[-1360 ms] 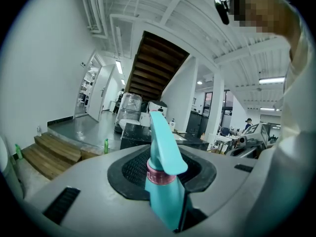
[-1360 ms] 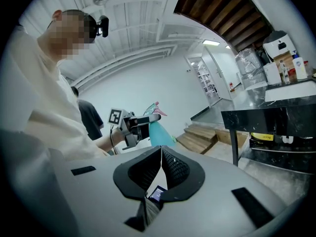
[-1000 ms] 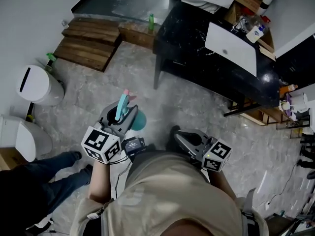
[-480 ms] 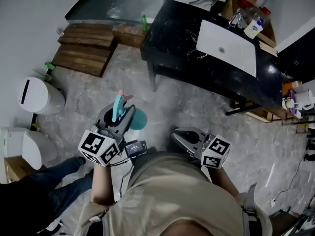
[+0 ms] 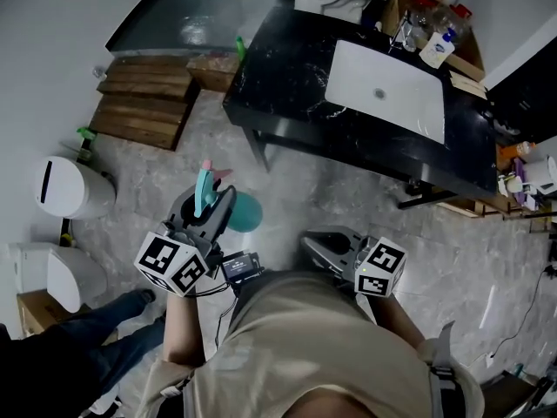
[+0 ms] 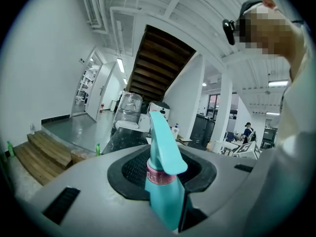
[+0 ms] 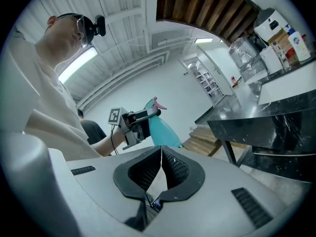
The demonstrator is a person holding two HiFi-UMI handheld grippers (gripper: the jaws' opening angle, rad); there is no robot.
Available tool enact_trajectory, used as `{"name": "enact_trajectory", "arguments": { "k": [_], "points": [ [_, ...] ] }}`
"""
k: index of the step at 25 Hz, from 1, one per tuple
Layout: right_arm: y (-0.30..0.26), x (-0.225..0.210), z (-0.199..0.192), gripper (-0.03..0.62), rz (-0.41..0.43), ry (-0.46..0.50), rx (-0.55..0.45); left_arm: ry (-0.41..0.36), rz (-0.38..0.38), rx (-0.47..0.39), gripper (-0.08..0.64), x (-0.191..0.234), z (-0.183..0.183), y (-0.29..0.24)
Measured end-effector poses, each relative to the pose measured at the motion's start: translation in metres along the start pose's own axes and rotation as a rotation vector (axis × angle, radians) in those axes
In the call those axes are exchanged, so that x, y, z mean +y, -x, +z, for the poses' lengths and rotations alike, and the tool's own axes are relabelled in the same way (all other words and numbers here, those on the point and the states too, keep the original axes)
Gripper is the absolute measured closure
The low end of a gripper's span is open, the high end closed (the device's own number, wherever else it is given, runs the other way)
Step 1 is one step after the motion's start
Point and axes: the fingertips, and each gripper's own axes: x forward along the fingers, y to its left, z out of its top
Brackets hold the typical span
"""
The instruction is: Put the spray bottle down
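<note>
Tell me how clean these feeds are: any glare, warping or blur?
Head view: dim but sharp. Left gripper view: fisheye-bent, black corners, spray bottle close and slightly soft. Right gripper view: same bending, strip light glaring.

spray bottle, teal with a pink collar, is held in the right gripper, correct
Wrong gripper: the teal spray bottle with the pink collar is held in the left gripper, as the left gripper view shows. The right gripper is shut and empty.
</note>
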Motion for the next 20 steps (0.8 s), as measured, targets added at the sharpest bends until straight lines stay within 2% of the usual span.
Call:
{"name": "enact_trajectory", "arguments": {
  "k": [12,15,20],
  "points": [
    [0.026,-0.050,0.040,0.569,0.106,-0.036,-0.049,-0.077,0.083,-0.010,0.428,-0.014,0.036,-0.058],
    [0.028,-0.059,0.046,0.569,0.124,-0.027,-0.052,-0.108,0.094,-0.009,0.428,-0.017,0.043,-0.066],
    [0.032,-0.070,0.054,0.569,0.130,0.002,-0.060,-0.114,0.098,-0.017,0.428,-0.018,0.048,-0.079]
  ]
}}
